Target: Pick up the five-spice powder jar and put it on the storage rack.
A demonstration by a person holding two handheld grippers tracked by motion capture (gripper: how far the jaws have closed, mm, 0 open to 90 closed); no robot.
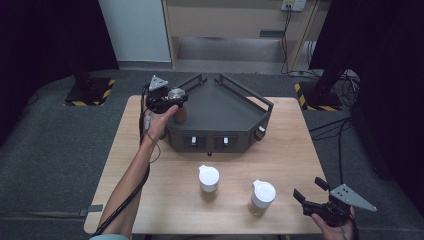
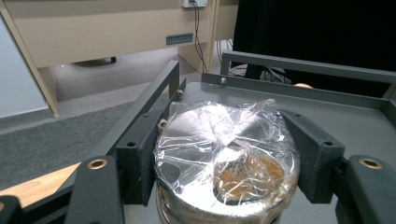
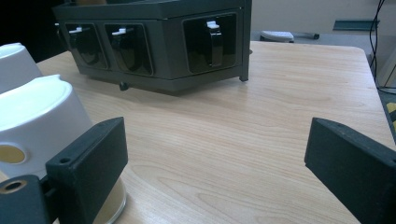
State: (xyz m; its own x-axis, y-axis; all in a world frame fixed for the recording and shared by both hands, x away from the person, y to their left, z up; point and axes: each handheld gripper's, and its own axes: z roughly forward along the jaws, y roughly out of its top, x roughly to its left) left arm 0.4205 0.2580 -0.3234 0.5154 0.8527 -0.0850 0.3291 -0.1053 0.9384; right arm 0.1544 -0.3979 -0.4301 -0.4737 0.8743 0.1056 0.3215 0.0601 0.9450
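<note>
Plastic-wrapped jar (image 2: 226,163) clamped in left tool (image 2: 224,154) | right tool (image 3: 215,163) wide, empty

Between the left gripper's (image 2: 224,168) jaws, the wrapped jar (image 2: 226,163) (contents blurred by film) is cut off below; the right gripper's (image 3: 224,177) jaws run off-frame.

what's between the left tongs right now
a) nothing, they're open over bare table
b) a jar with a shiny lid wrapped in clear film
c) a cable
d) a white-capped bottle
b: in the left gripper view the left tongs close on either side of a jar with a shiny lid wrapped in clear film, at the edge of the dark tray; both white-capped bottles stand on the table.
</note>
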